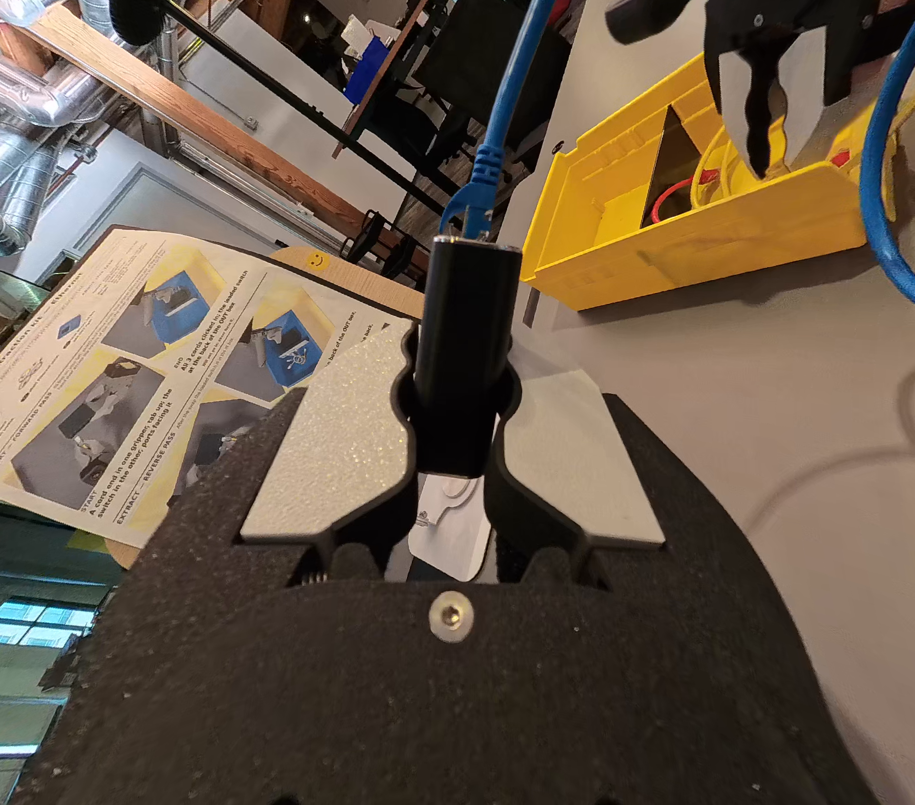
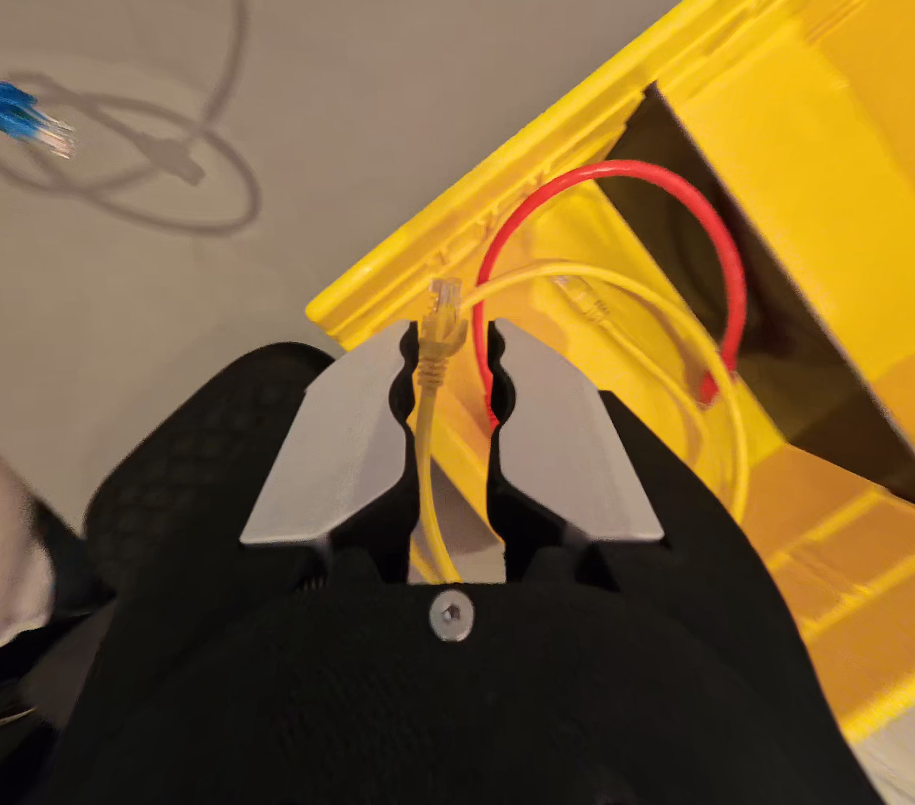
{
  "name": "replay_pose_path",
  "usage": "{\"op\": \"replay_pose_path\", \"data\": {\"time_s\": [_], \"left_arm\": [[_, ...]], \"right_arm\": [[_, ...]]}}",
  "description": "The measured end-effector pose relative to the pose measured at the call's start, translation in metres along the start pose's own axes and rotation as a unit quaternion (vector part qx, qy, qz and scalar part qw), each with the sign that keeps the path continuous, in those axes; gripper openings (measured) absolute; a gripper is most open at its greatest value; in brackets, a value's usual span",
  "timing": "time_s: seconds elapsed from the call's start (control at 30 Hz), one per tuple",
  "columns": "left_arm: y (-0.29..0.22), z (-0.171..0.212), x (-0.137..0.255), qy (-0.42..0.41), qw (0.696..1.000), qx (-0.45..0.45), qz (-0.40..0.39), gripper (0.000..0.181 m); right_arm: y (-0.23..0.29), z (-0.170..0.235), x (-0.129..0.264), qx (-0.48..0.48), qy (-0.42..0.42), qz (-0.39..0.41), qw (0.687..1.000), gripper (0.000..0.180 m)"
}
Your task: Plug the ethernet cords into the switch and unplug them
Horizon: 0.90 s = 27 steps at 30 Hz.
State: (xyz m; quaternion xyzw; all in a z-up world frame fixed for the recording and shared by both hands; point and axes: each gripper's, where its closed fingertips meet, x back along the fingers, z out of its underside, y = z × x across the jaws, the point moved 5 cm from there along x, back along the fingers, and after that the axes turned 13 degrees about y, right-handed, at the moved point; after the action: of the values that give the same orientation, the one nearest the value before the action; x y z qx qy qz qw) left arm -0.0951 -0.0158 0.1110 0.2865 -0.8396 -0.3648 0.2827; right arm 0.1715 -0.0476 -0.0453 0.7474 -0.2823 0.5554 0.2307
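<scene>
My left gripper (image 1: 463,345) is shut on the black switch (image 1: 465,311) and holds it upright above the grey table. A blue ethernet cord (image 1: 520,54) is plugged into the switch's far end by its blue plug (image 1: 475,207). Its other plug (image 2: 34,123) hangs at the left of the right wrist view. My right gripper (image 2: 453,328) is open inside the yellow bin (image 2: 445,237). A yellow cord's plug (image 2: 443,316) lies between its fingers, against the left one. A red cord (image 2: 619,170) loops in the bin. The right gripper (image 1: 762,157) also shows over the bin (image 1: 619,256) in the left wrist view.
A printed instruction sheet (image 1: 148,360) on a board lies left of the switch. A second yellow plug (image 2: 584,298) rests against the bin wall. The bin has a dark divider opening (image 2: 742,286). The grey table (image 1: 718,385) extends below the bin. Desks and chairs stand beyond. There is about 30 centimeters between the tips of the two grippers.
</scene>
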Motion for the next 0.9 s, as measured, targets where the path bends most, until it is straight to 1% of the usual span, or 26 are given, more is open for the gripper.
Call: {"op": "replay_pose_path", "data": {"time_s": [0.03, 0.07, 0.13, 0.17, 0.23, 0.27, 0.3, 0.37, 0.4, 0.43, 0.47, 0.53, 0.6, 0.67, 0.77, 0.83, 0.9], "left_arm": [[0.0, 0.0, 0.0, 0.0, 1.0, 0.0, 0.001, 0.026], [-0.001, 0.0, 0.0, 0.0, 1.0, -0.002, 0.002, 0.026], [-0.002, -0.001, -0.001, -0.001, 1.0, -0.004, 0.002, 0.026], [-0.003, -0.002, -0.002, -0.003, 1.0, -0.006, 0.001, 0.027], [-0.005, -0.004, -0.003, -0.011, 1.0, -0.01, 0.002, 0.026], [-0.006, -0.006, -0.003, -0.015, 1.0, -0.013, 0.003, 0.026], [-0.008, -0.008, -0.004, -0.021, 1.0, -0.018, 0.001, 0.026], [-0.01, -0.013, -0.004, -0.033, 0.999, -0.026, -0.004, 0.026], [-0.013, -0.015, -0.003, -0.04, 0.999, -0.031, -0.003, 0.026], [-0.015, -0.018, -0.002, -0.047, 0.998, -0.037, -0.003, 0.026], [-0.017, -0.021, -0.001, -0.055, 0.998, -0.043, -0.003, 0.026], [-0.022, -0.027, 0.002, -0.07, 0.996, -0.054, -0.003, 0.026], [-0.026, -0.032, 0.005, -0.086, 0.994, -0.065, 0.001, 0.026], [-0.029, -0.036, 0.007, -0.098, 0.993, -0.069, 0.006, 0.026], [-0.031, -0.039, 0.009, -0.107, 0.992, -0.067, 0.018, 0.026], [-0.032, -0.041, 0.01, -0.111, 0.991, -0.066, 0.023, 0.026], [-0.033, -0.042, 0.01, -0.113, 0.991, -0.066, 0.025, 0.026]], "right_arm": [[0.003, -0.001, 0.001, -0.006, -0.011, -0.03, 0.999, 0.031], [0.005, -0.002, 0.005, -0.011, -0.028, -0.054, 0.998, 0.031], [0.005, -0.004, 0.023, -0.013, -0.079, -0.074, 0.994, 0.03], [0.004, -0.005, 0.035, -0.008, -0.109, -0.072, 0.991, 0.03], [0.004, -0.009, 0.065, 0.021, -0.174, -0.045, 0.984, 0.028], [0.008, -0.015, 0.084, 0.049, -0.22, -0.012, 0.974, 0.028], [0.014, -0.023, 0.105, 0.088, -0.27, 0.042, 0.958, 0.028], [0.037, -0.038, 0.145, 0.171, -0.358, 0.159, 0.904, 0.033], [0.05, -0.045, 0.16, 0.206, -0.384, 0.215, 0.874, 0.034], [0.062, -0.053, 0.17, 0.243, -0.386, 0.265, 0.85, 0.033], [0.073, -0.061, 0.174, 0.283, -0.37, 0.299, 0.833, 0.033], [0.09, -0.078, 0.174, 0.339, -0.327, 0.347, 0.811, 0.037], [0.11, -0.093, 0.169, 0.396, -0.307, 0.351, 0.791, 0.04], [0.128, -0.106, 0.167, 0.436, -0.306, 0.349, 0.771, 0.039], [0.148, -0.118, 0.163, 0.479, -0.303, 0.347, 0.747, 0.032], [0.153, -0.124, 0.161, 0.494, -0.291, 0.354, 0.739, 0.029], [0.156, -0.128, 0.158, 0.5, -0.284, 0.341, 0.743, 0.029]]}}
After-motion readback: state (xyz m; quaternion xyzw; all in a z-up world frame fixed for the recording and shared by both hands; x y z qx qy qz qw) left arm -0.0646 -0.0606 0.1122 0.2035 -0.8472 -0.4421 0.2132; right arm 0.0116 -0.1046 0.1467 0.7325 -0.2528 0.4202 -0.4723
